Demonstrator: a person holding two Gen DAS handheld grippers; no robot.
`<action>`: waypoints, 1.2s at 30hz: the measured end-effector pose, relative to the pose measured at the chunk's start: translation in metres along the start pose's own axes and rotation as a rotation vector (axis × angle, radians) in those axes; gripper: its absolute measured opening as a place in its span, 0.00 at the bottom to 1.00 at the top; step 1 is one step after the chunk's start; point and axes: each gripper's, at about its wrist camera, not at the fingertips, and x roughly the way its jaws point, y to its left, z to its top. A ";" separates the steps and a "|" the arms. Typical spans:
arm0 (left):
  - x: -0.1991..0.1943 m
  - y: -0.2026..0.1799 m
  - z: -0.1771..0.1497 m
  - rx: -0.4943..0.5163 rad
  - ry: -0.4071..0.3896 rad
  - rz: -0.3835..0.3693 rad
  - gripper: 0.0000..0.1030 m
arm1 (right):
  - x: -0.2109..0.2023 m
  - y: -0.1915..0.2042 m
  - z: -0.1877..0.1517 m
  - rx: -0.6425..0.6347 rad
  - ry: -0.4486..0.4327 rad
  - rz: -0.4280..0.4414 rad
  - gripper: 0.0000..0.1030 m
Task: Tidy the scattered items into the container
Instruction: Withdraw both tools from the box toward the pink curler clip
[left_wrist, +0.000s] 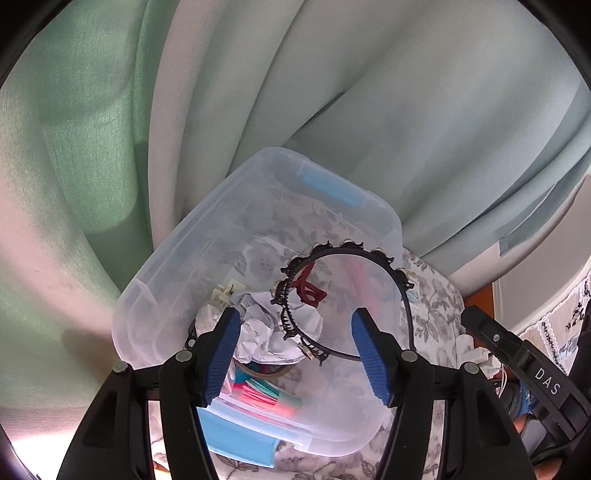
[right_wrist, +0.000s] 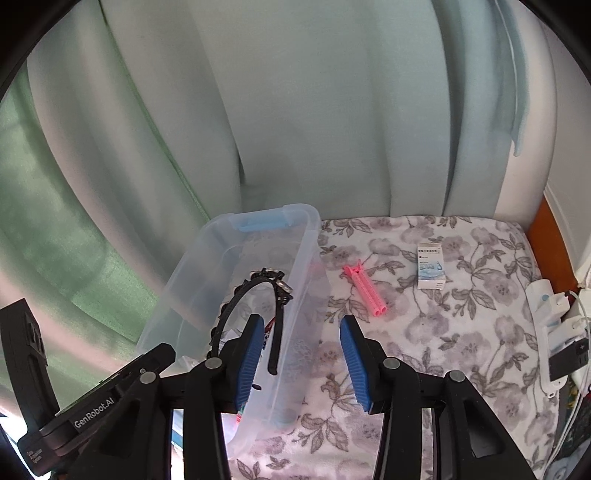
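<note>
A clear plastic container (left_wrist: 162, 254) with blue handles stands on a floral blanket (right_wrist: 443, 350). Inside lie crumpled paper (left_wrist: 258, 332), a red hair claw (left_wrist: 308, 290), a white clip (left_wrist: 225, 293) and pink and teal pieces (left_wrist: 266, 395). A black decorated headband (left_wrist: 369, 253) stands upright in it, rising above the rim. My left gripper (left_wrist: 297, 358) hangs open over the container; the band's lower part reaches its right pad only. My right gripper (right_wrist: 303, 365) is open and empty over the container's right wall. A pink double tube (right_wrist: 365, 291) and a small white box (right_wrist: 430, 266) lie on the blanket.
Pale green and grey curtains hang close behind the container and the blanket. A white power strip (right_wrist: 546, 314) with plugs and cables sits along the right edge, by an orange-brown frame (right_wrist: 546, 229).
</note>
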 end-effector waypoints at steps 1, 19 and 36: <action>-0.001 -0.003 0.000 0.008 -0.003 0.002 0.62 | -0.001 -0.003 0.000 0.009 -0.001 -0.001 0.46; -0.016 -0.070 -0.014 0.138 -0.043 -0.020 0.62 | -0.031 -0.087 -0.017 0.196 -0.053 -0.039 0.46; -0.014 -0.128 -0.035 0.154 -0.073 -0.038 0.62 | -0.059 -0.156 -0.034 0.301 -0.091 -0.068 0.51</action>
